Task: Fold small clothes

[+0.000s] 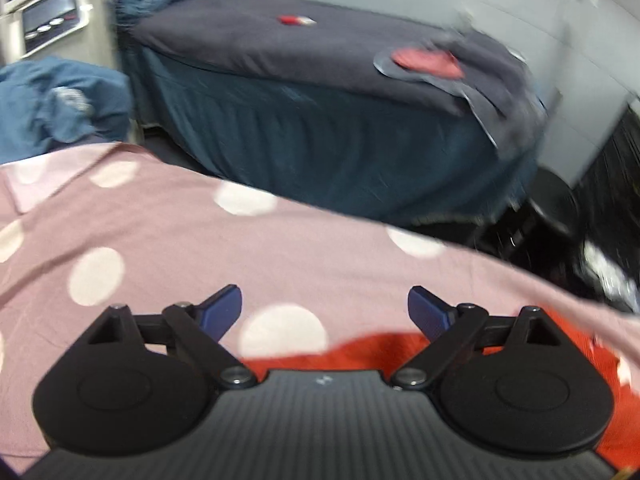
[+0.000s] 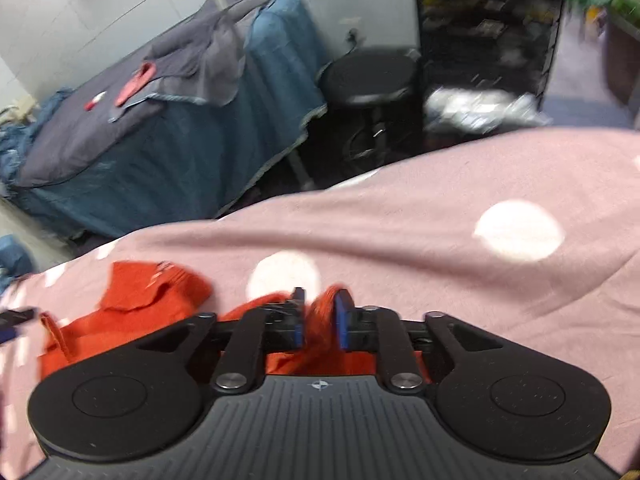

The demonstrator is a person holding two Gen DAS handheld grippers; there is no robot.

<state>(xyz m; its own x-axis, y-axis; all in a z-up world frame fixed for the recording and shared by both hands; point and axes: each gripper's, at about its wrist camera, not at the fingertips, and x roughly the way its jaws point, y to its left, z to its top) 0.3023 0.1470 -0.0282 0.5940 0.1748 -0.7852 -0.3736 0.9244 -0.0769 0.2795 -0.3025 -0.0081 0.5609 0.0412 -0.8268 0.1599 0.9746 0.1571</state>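
Up front in the left wrist view, the left gripper (image 1: 325, 309) stands with its jaws spread wide and nothing between them; its blue pads (image 1: 224, 312) hang above the pink spotted cover (image 1: 168, 236). A strip of the orange-red garment (image 1: 360, 350) shows just under the gripper body, low in the picture. Beyond the cover's edge stands a bed with a dark grey sheet (image 1: 280, 46) and a blue skirt (image 1: 320, 148).

Next, the right wrist view: the right gripper (image 2: 319, 322) has its jaws partly parted, with a bunched fold of the orange-red garment (image 2: 320, 330) rising between the pads — whether they press on it I cannot tell. The garment's remaining cloth spreads to the left on the pink spotted cover (image 2: 420, 216), crumpled. A black round stool (image 2: 370, 76) stands behind.
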